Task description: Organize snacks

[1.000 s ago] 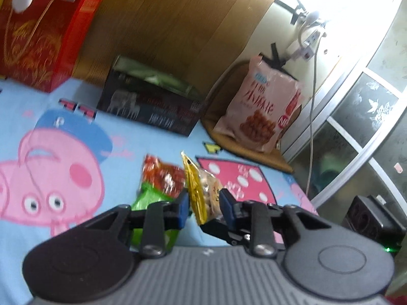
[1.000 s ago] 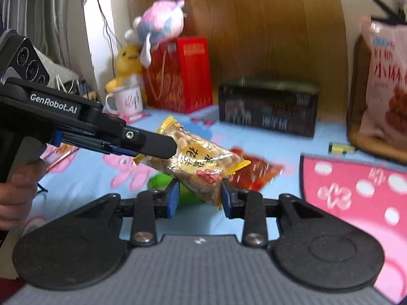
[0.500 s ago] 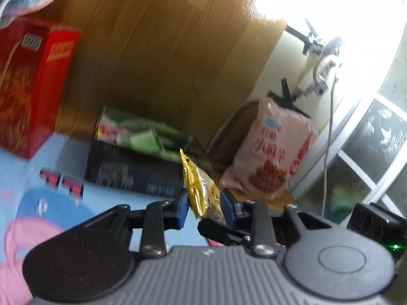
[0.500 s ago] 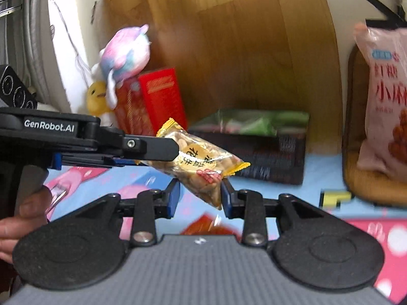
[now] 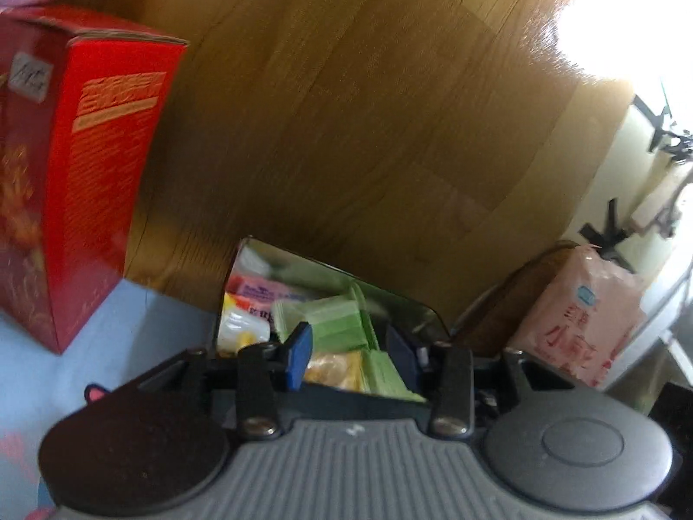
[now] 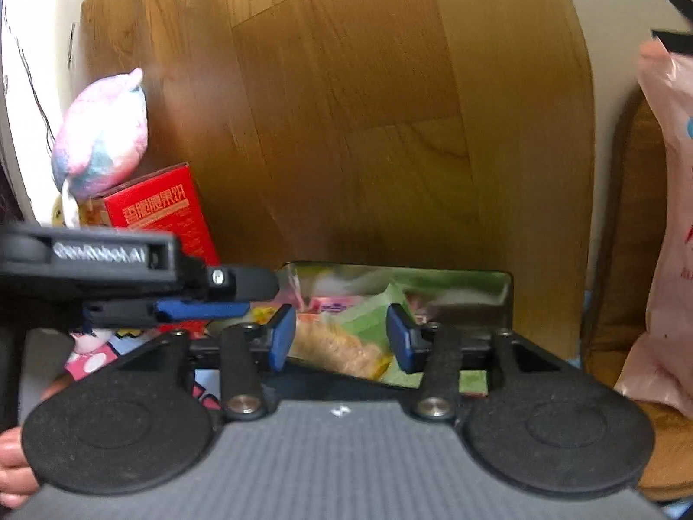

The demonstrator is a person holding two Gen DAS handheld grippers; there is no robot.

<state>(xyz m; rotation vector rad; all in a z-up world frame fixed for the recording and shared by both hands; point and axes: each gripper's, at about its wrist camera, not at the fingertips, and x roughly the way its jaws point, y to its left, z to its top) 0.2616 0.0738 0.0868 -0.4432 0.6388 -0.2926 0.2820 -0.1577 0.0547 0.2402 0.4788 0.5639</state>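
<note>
From the left wrist view, the left tongs (image 5: 348, 357) hung over the open dark box (image 5: 329, 268) that stood against the wooden board (image 5: 368, 108), with the red carton (image 5: 82, 182) to its left. A second before, these tongs pinched one end of the yellow peanut packet (image 5: 333, 368) over the blue cartoon sheet. Now their jaws were opening and the blue pads stood clear of the packet, which lay below among green and pink snack packs (image 5: 342, 325) inside the box. That reads as the drop being made.

In the right wrist view, the right tongs (image 6: 342, 338) pointed gently down at the same box (image 6: 502, 299), jaws also opening, pads apart and gripping nothing. The peanut packet (image 6: 333, 346) lay between and beneath them. The left tongs (image 6: 203, 303) reached in from the left, level. A pink snack bag (image 6: 667, 216) leaned far right.
</note>
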